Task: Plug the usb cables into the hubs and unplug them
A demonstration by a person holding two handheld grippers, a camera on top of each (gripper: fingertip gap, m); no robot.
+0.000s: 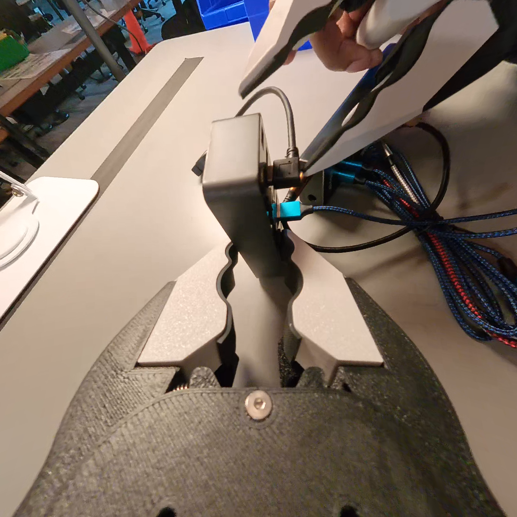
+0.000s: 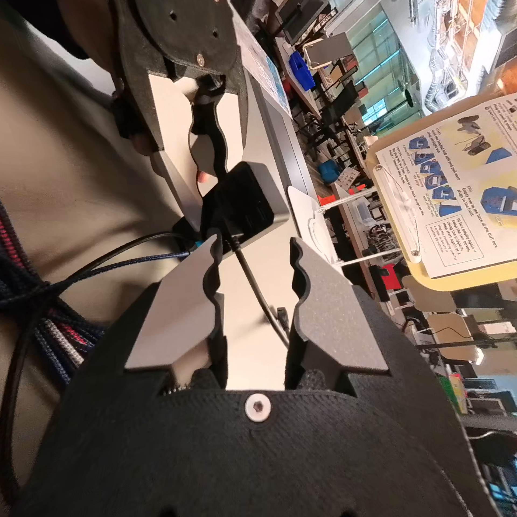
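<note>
The work surface is a pale grey table (image 1: 117,223) crossed by a dark inlaid strip (image 1: 145,117); a white stand base (image 1: 47,212) sits at its left edge, and beyond it lie wooden benches, an orange cone (image 1: 135,28) and a blue bin (image 1: 223,12). The left gripper (image 1: 261,260) has its fingers clamped on the lower end of a dark grey hub (image 1: 237,179), holding it raised above the table and tilted. Port face: a black right-angle plug (image 1: 285,173) and a teal plug (image 1: 289,212) are seated in it. The right gripper (image 2: 253,246) has its fingers apart around the black cable (image 2: 251,277), one fingertip (image 2: 211,246) just beside the black plug. Farther right, a bundle of blue and red braided cables (image 1: 461,268) lies on the table. An instruction sheet (image 2: 458,184) stands on a holder behind.
</note>
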